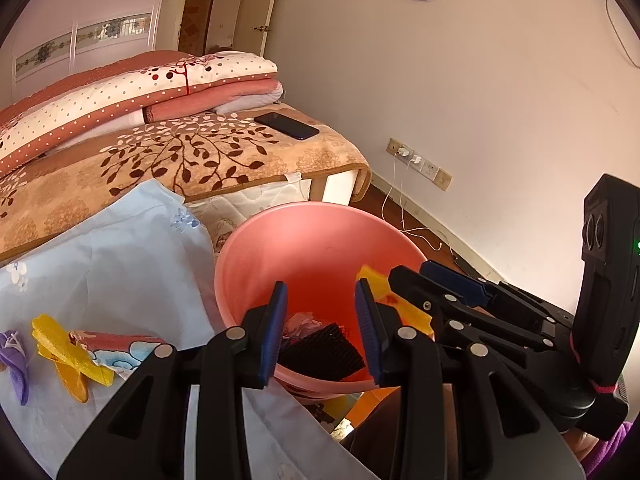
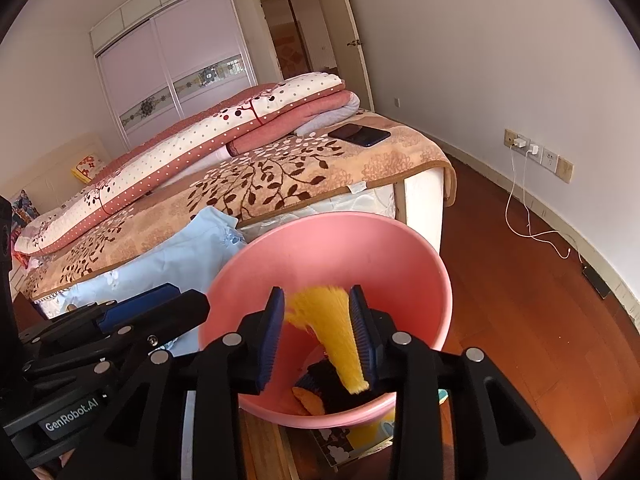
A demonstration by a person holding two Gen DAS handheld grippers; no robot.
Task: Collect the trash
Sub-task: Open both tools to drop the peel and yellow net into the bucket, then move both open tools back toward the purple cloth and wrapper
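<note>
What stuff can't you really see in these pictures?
- Yellow thing between the right tongs: blurred in the right wrist view; whether the pads still grip it is unclear.
- Bottom of the pink bucket: the left tongs cover much of the trash in the left wrist view.
- Purple piece on the blue cloth: partly cut off by the left wrist view's edge.
- Dark phone on the bed: too small for detail.

My room is bright with soft daylight. My pictures bend at the edges, with dark corners. The yellow thing (image 2: 326, 328) looks blurry. The wall (image 1: 480, 100) looks pale.
</note>
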